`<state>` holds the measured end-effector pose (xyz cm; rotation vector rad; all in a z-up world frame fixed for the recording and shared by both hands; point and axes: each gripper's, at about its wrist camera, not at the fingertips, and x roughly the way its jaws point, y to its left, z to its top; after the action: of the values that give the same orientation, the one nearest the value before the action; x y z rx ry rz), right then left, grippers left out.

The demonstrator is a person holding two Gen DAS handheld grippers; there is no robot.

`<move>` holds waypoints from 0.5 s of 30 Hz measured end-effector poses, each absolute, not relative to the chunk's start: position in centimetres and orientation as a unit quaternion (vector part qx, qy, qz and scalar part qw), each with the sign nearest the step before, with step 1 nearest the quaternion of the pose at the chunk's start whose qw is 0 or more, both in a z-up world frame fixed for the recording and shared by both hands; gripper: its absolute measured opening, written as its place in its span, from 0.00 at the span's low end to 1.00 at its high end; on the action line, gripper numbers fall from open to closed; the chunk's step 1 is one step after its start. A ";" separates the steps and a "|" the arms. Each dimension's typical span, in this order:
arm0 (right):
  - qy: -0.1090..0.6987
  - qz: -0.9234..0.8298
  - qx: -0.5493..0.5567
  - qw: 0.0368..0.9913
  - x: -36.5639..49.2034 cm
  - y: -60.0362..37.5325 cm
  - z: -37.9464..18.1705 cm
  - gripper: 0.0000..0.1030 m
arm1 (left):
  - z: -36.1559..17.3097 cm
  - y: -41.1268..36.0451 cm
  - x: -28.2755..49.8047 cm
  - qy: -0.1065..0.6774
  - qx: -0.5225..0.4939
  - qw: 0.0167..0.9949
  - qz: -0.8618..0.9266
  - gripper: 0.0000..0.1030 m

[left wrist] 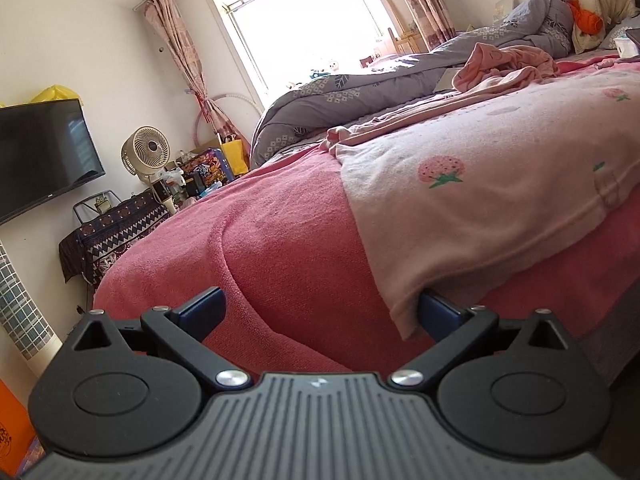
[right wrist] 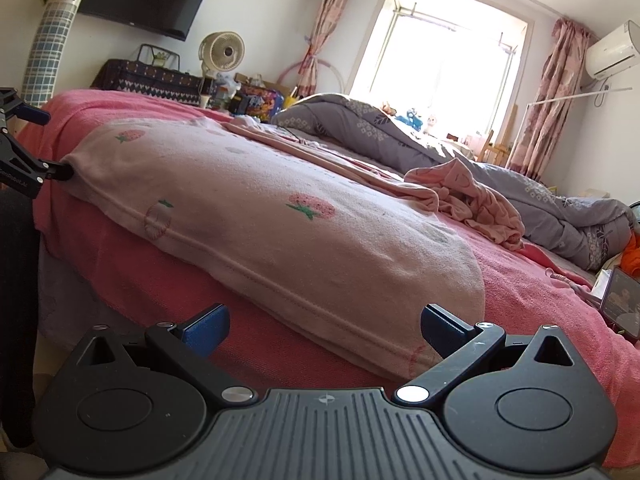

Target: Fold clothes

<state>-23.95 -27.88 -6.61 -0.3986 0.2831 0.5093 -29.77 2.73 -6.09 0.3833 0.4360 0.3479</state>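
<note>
A pale pink garment with strawberry prints [left wrist: 480, 200] lies flat on the pink bed cover [left wrist: 280, 240], its hem along the bed's near edge. My left gripper [left wrist: 320, 314] is open at the garment's left hem corner; its right finger [left wrist: 438, 316] is tucked under the cloth. In the right wrist view the garment [right wrist: 280, 208] stretches across the bed, and my right gripper [right wrist: 326, 326] is open with the right hem corner between its fingers. The left gripper also shows there at the far left [right wrist: 52, 144].
A crumpled pink garment [right wrist: 472, 204] lies further back on the bed. A grey quilt [right wrist: 440, 152] is heaped beyond it. A phone [right wrist: 622, 304] stands at the right on the bed. A TV [left wrist: 44, 156], fan [left wrist: 146, 152] and clutter stand by the wall.
</note>
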 end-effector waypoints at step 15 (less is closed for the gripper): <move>0.135 0.267 -0.188 0.935 -24.2 -27.4 -6.3 1.00 | -5.5 3.6 -30.2 0.175 0.140 0.955 0.195 0.99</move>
<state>-24.24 -27.40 -6.27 -0.3851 0.2766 0.5451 -30.18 3.55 -5.55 0.2844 0.3563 0.3959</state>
